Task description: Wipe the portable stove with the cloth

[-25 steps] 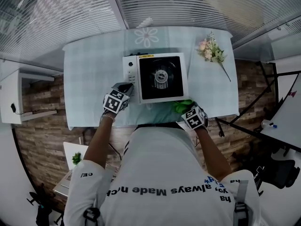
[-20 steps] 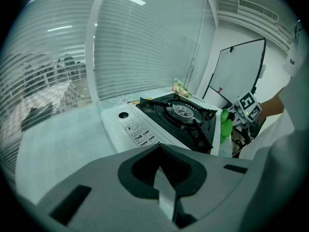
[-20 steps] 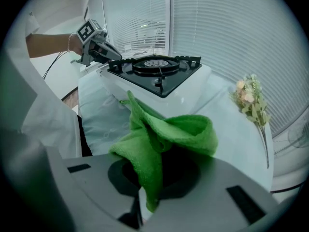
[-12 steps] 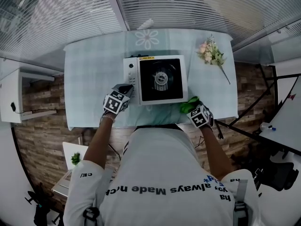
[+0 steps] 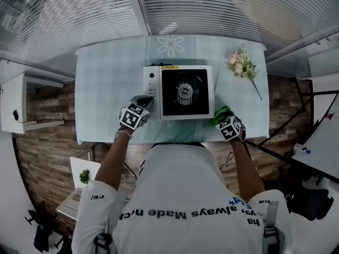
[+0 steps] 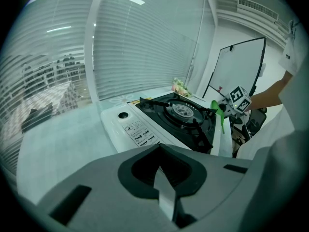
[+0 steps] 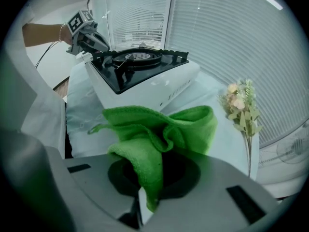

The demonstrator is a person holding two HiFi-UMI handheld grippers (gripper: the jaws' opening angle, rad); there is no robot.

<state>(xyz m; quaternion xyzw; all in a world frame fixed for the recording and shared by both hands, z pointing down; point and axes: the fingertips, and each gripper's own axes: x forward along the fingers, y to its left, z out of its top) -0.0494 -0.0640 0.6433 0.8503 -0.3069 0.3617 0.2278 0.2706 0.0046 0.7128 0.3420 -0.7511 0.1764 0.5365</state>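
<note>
The portable stove (image 5: 180,91), white with a black burner top, stands in the middle of the table. My right gripper (image 5: 221,116) is shut on a bunched green cloth (image 5: 219,112) just off the stove's front right corner. In the right gripper view the cloth (image 7: 161,132) spills out over the gripper (image 7: 145,192), and the stove (image 7: 145,76) lies ahead to the left. My left gripper (image 5: 144,102) is shut and holds nothing, close to the stove's front left corner by the control panel (image 6: 133,129). Whether it touches the stove is hidden.
A pale checked tablecloth (image 5: 106,89) covers the table. A small bunch of flowers (image 5: 242,63) lies at the back right, also in the right gripper view as flowers (image 7: 240,105). Window blinds run behind the table. A whiteboard (image 6: 236,66) stands off to the right.
My right gripper has carried the green cloth to the right, from the stove's front edge to its front right corner. The left gripper has stayed by the front left corner.
</note>
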